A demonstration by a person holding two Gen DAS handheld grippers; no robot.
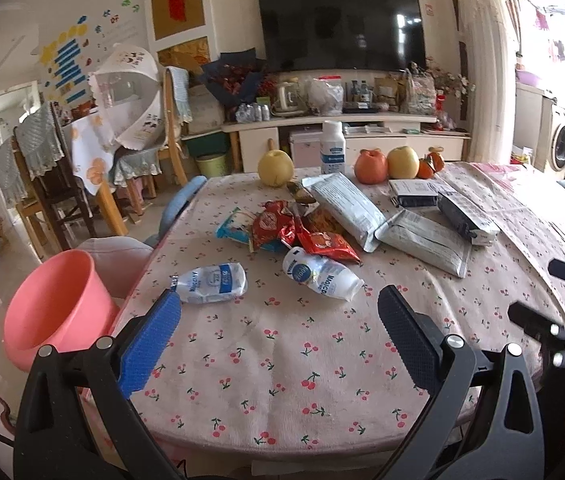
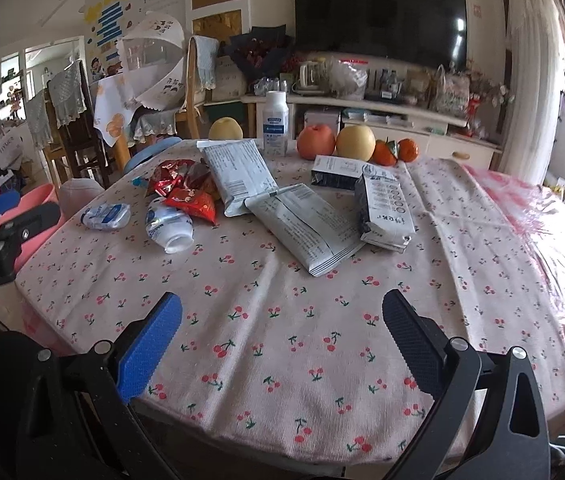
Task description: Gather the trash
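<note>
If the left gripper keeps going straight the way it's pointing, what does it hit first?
Probably the crushed plastic bottle lying ahead of the open left gripper, with bare tablecloth before it; depth is uncertain.

From my right wrist cam: my right gripper [image 2: 282,340] is hanging over the near edge of the table [image 2: 282,380] with its jaws wide apart and nothing in them. Cherry-print cloth all over. Off to the left there's a crushed bottle [image 2: 105,216] lying flat, and just beside it a second crushed bottle [image 2: 169,225] with its open mouth pointing at me. Touching that one are some red snack wrappers [image 2: 186,192]. Mid-table, a pile of grey foil pouches [image 2: 302,224], overlapping each other. At the far edge, an upright white bottle [image 2: 275,123] and some fruit [image 2: 356,143]. My left gripper [image 2: 6,208] pokes in at the left edge, near a pink bin [image 2: 40,196]
</note>
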